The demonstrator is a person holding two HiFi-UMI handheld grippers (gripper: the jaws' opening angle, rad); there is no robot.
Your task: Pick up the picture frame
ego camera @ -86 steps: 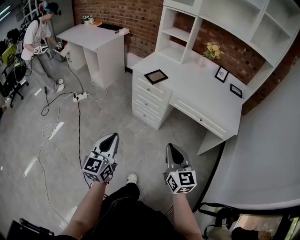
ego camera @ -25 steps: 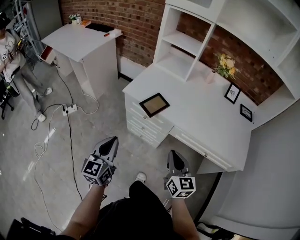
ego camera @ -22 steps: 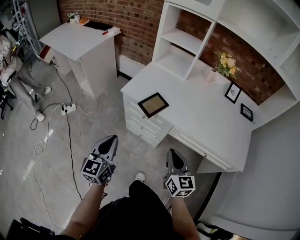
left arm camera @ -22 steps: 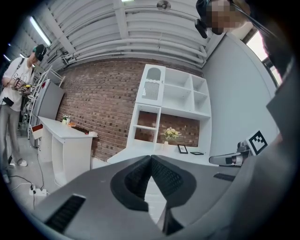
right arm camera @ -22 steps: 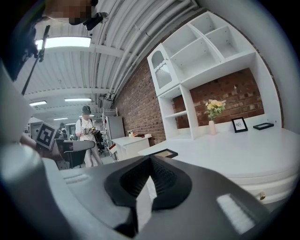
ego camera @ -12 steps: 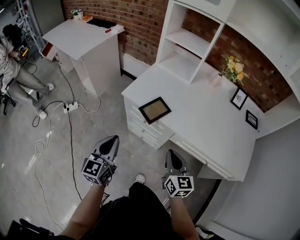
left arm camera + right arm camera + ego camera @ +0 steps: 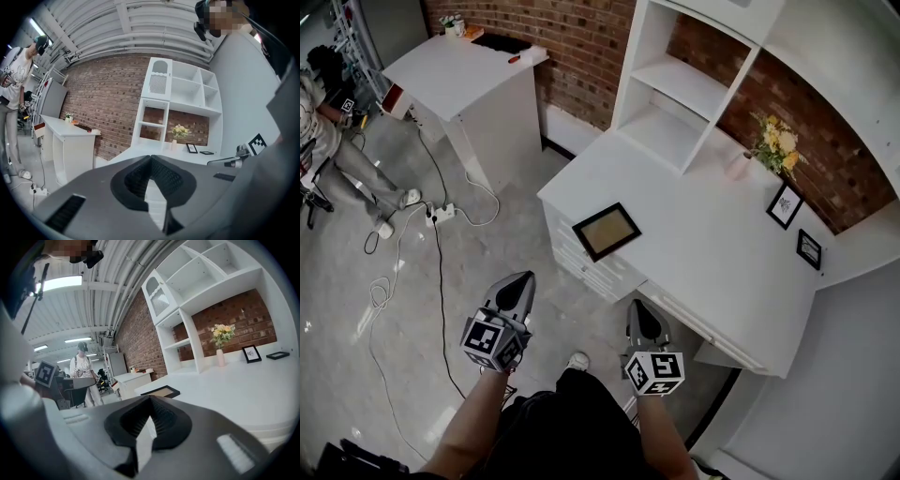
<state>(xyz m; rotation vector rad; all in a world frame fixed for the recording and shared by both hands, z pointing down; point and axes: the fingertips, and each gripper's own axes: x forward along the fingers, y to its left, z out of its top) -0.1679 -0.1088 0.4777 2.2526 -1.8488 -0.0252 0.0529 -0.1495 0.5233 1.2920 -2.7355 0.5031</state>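
Observation:
The picture frame (image 7: 607, 231), black-edged with a tan panel, lies flat near the front left corner of the white desk (image 7: 703, 253). It also shows low on the desk in the right gripper view, picture frame (image 7: 161, 392). My left gripper (image 7: 522, 278) hangs over the floor in front of the desk, shut and empty. My right gripper (image 7: 637, 307) is just short of the desk's drawer front, also shut with nothing in it. Both point toward the desk, apart from the frame. In their own views the left gripper (image 7: 151, 157) and right gripper (image 7: 150, 397) show jaws closed tip to tip.
Two small black frames (image 7: 785, 205) (image 7: 809, 248) and a vase of flowers (image 7: 776, 145) stand at the desk's back right, under white shelves (image 7: 694, 84). A second white desk (image 7: 459, 75), a power strip with cables (image 7: 441, 214) and a person (image 7: 328, 141) are to the left.
The desk and picture frame have drawn nearer to both grippers as I came up to the desk. Both grippers stay shut and empty.

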